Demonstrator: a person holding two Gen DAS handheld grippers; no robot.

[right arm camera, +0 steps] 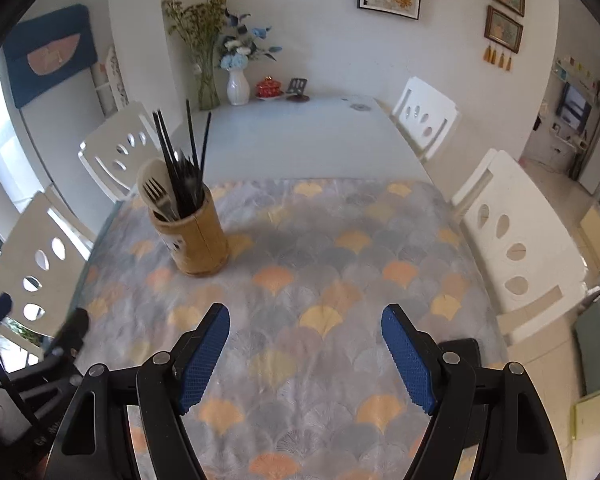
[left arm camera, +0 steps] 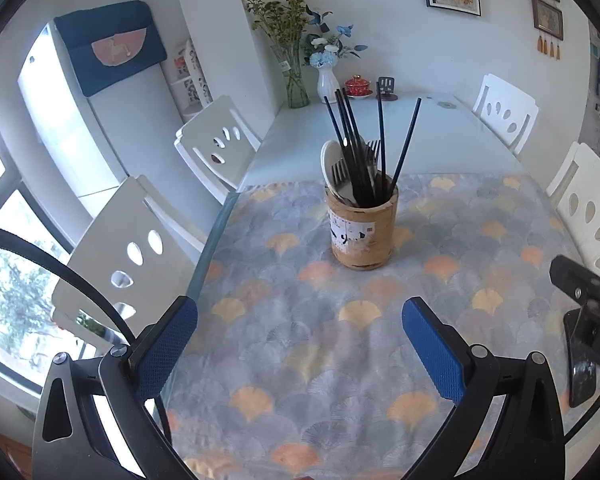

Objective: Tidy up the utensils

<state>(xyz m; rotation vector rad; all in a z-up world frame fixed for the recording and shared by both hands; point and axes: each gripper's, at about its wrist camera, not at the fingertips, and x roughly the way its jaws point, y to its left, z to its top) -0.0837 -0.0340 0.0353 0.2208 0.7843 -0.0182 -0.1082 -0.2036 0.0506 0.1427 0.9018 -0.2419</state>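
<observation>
A tan bamboo holder [left arm camera: 362, 228] stands upright on the patterned tablecloth [left arm camera: 300, 340]. Black chopsticks [left arm camera: 354, 136], metal forks [left arm camera: 340, 170] and a white spoon [left arm camera: 330, 156] stick out of it. My left gripper [left arm camera: 300, 320] hovers open above the cloth, in front of the holder, with nothing between its blue pads. In the right wrist view the same holder [right arm camera: 192, 240] sits to the upper left, and my right gripper [right arm camera: 306, 322] is open and empty over the cloth. Part of the right gripper's black body [left arm camera: 584, 316] shows at the left view's right edge.
White chairs [left arm camera: 116, 264] [right arm camera: 516, 248] line both long sides of the table [right arm camera: 300, 136]. At the far end stand a glass vase of flowers [left arm camera: 296, 80], a white vase [left arm camera: 326, 84], a red lidded pot [left arm camera: 357, 86] and a small dark stand [left arm camera: 386, 88].
</observation>
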